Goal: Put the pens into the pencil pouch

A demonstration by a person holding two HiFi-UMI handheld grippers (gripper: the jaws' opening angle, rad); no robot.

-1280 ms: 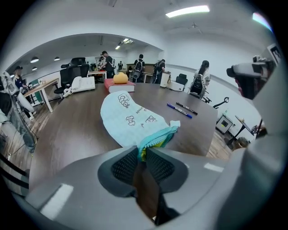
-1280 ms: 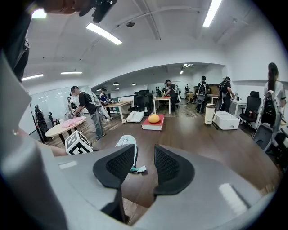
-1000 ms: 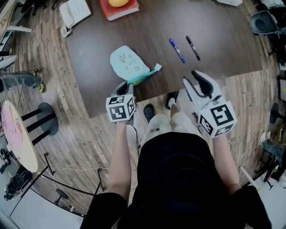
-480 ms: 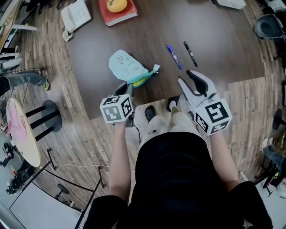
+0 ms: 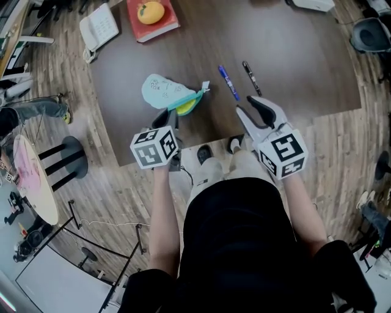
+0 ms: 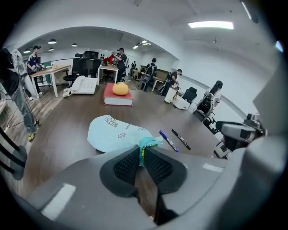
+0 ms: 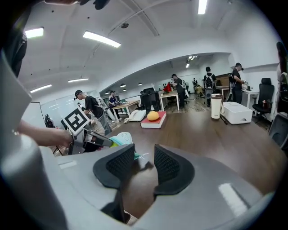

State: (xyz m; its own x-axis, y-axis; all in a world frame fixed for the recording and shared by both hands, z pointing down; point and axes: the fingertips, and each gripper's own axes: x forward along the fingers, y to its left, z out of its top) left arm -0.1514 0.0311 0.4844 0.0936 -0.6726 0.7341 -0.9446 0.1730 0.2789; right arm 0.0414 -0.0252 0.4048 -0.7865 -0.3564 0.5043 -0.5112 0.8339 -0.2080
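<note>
Head view shows the light-blue fabric pencil pouch (image 5: pixel 162 92) on the dark brown table (image 5: pixel 293 55), its teal-edged mouth pinched by the left tongs (image 5: pixel 173 115), whose jaws have just been closing and cover its opening. A blue pen (image 5: pixel 229 83) and a black pen (image 5: pixel 251 69) lie beside it, apart. The right tongs (image 5: pixel 252 110) gape empty, hiding both pens in their own view.

Orange (image 5: pixel 151 11) on red book (image 5: pixel 168 27), telephone (image 5: pixel 99 27)

Item count on bench (image 5: pixel 293 55):
1 blue pen (image 5: pixel 229 83), 1 black pen (image 5: pixel 251 78), 1 pouch (image 5: pixel 164 92), 1 red book (image 5: pixel 168 27), 1 orange fruit (image 5: pixel 150 12), 1 desk phone (image 5: pixel 99 27).
</note>
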